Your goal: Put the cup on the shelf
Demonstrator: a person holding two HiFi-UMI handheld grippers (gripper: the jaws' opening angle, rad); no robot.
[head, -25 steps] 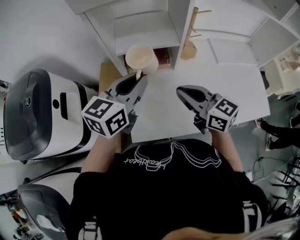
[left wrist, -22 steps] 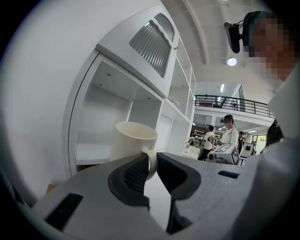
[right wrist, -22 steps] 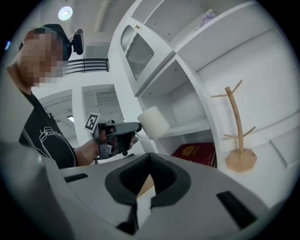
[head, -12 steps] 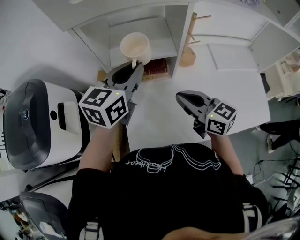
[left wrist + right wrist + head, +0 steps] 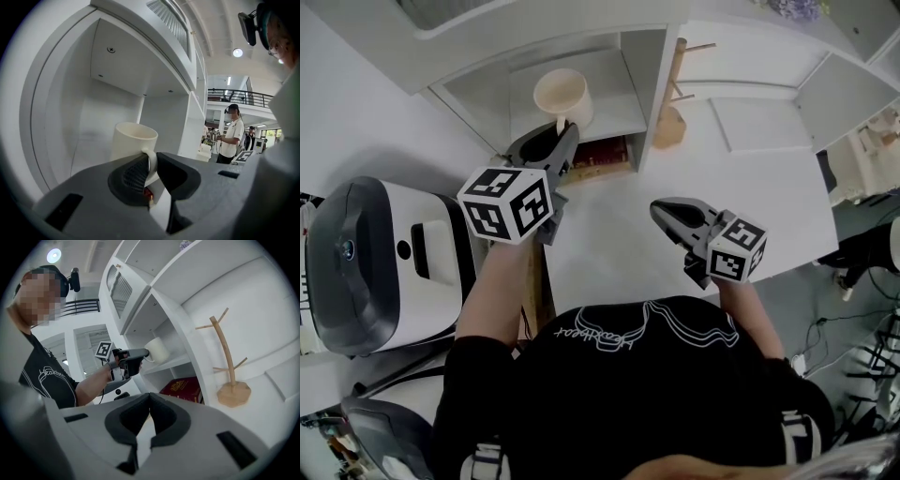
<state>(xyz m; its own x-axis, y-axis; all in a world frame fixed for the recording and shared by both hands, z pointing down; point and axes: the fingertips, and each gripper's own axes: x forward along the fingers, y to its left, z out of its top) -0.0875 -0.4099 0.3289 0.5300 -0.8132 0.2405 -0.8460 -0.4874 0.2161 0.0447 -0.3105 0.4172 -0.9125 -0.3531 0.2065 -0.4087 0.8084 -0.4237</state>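
One cup (image 5: 562, 94), handle between clamped fingers of left gripper (image 5: 566, 132); right gripper (image 5: 661, 208) fingers closed, empty.

Cup (image 5: 562, 97) — further into shelf (image 5: 652, 89)

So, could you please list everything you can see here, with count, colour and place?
cup: one, cream, inside the shelf's upper compartment, gripped by its handle
shelf: one, white, at the table's far edge
book: one, dark red, lying in the lower compartment
wooden stand: one, light wood, on the table right of the shelf
table: one, white
machine: one, white and grey, left of the table
bystander: one, white shirt, far background
left tool: grey, shut on the cup's handle
right tool: grey, shut, empty, over the table
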